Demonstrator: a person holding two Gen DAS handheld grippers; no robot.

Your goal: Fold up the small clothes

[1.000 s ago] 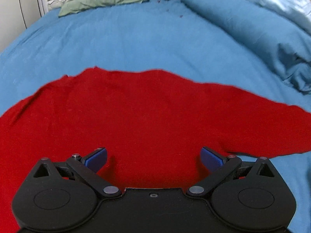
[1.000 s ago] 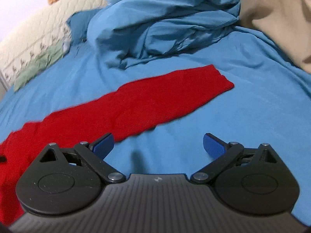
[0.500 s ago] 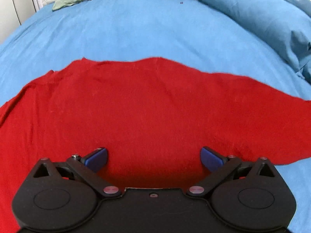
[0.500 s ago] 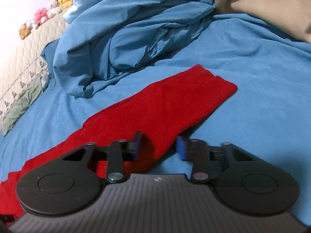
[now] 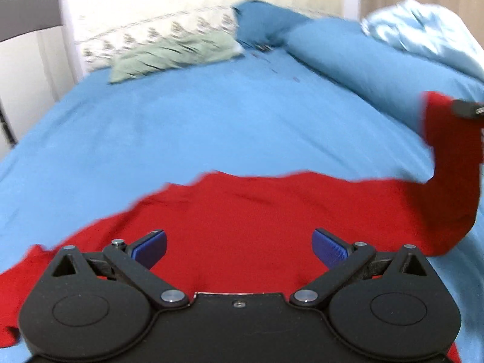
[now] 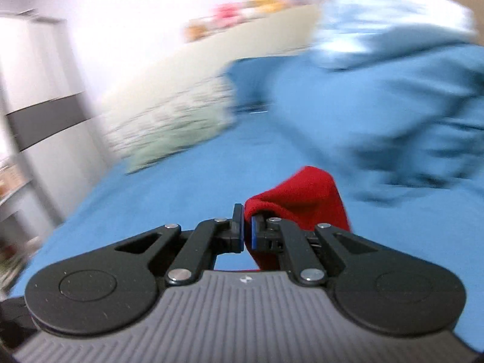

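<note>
A red garment point(image 5: 248, 220) lies spread on the blue bed sheet point(image 5: 181, 127). My left gripper point(image 5: 239, 246) is open and empty, low over the garment's middle. My right gripper point(image 6: 247, 231) is shut on the end of the garment's sleeve point(image 6: 302, 196) and holds it lifted off the bed. In the left wrist view the lifted sleeve point(image 5: 450, 163) rises at the far right, with the right gripper's tip point(image 5: 466, 109) at its top.
A heaped blue duvet point(image 6: 393, 115) lies along the right side of the bed. A green pillow point(image 5: 175, 57) and a patterned headboard point(image 5: 157, 33) are at the far end. A white cabinet point(image 6: 39, 115) stands left of the bed.
My right gripper has shut on the sleeve end and lifted it up off the bed. My left gripper stayed open and tilted up, showing more of the far bed.
</note>
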